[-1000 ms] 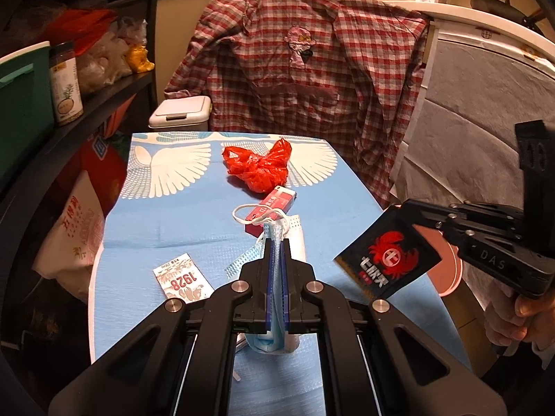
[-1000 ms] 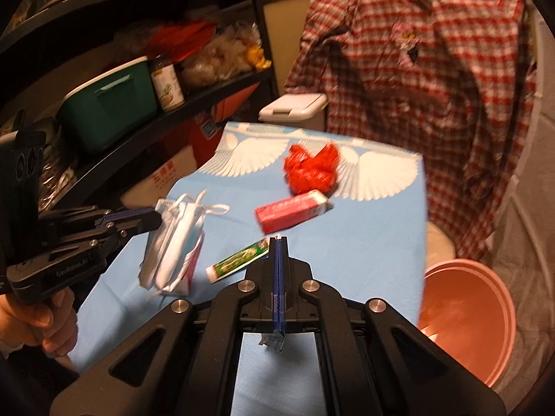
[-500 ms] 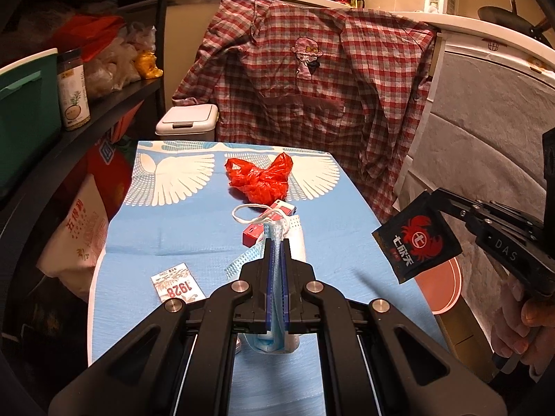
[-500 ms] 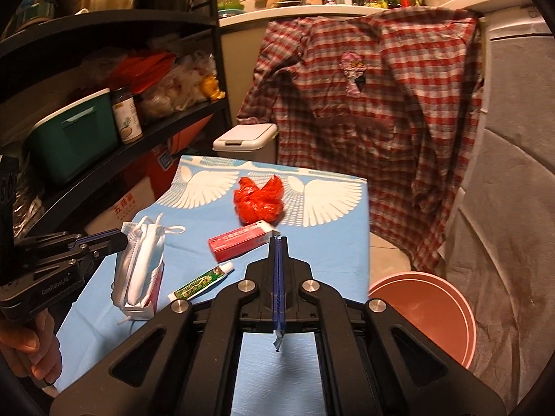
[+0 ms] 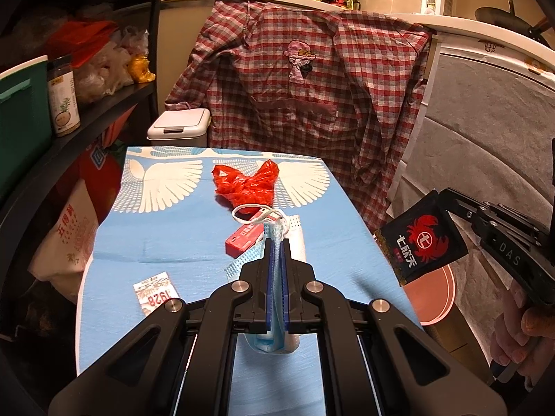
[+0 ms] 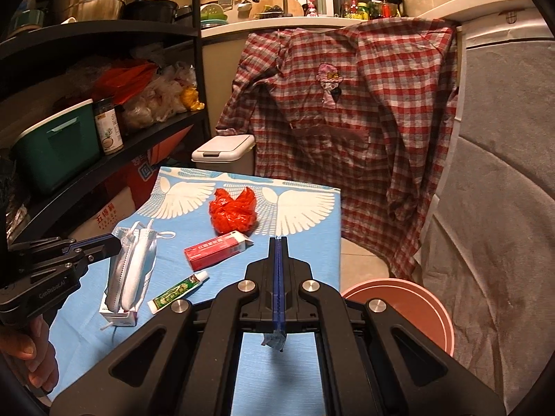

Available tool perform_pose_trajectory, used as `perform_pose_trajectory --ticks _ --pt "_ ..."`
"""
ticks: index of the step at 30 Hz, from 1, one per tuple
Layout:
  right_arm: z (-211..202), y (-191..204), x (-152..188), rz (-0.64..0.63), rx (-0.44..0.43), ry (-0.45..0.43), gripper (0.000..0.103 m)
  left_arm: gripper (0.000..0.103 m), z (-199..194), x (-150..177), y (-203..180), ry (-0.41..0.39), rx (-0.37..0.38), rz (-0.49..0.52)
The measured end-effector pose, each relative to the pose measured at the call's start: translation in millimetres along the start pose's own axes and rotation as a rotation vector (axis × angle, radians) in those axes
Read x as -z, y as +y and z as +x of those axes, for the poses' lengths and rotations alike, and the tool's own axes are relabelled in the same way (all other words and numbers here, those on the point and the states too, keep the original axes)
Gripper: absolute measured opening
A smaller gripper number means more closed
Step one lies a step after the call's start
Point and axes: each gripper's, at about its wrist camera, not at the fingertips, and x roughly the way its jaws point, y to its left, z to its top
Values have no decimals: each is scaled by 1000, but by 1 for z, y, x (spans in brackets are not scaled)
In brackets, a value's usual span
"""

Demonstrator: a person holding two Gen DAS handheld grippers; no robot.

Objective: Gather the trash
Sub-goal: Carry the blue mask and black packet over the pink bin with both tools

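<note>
Left tongs (image 5: 275,256) clench upright face masks (image 6: 130,274); right tongs (image 6: 279,260) clench tilted black packet (image 5: 421,241).

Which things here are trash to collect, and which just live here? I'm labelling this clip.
Job:
- face masks, in left hand-held gripper
- black crab-logo packet, in right hand-held gripper
- red plastic bag
- red box
- green tube
- pink bin

Lying about:
- plaid shirt
- white lidded bin
- green tub
</note>
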Motion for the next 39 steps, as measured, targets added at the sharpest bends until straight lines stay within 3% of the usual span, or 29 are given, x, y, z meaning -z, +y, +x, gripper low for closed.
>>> perform_pose_trajectory --ticks 15,39 --pt "-5 -27 2 11 46 -6 0 4 16 -5 -24 5 37 9" --pt "-6 -105 11 98 151 14 0 4 60 -10 -112 42 159 47"
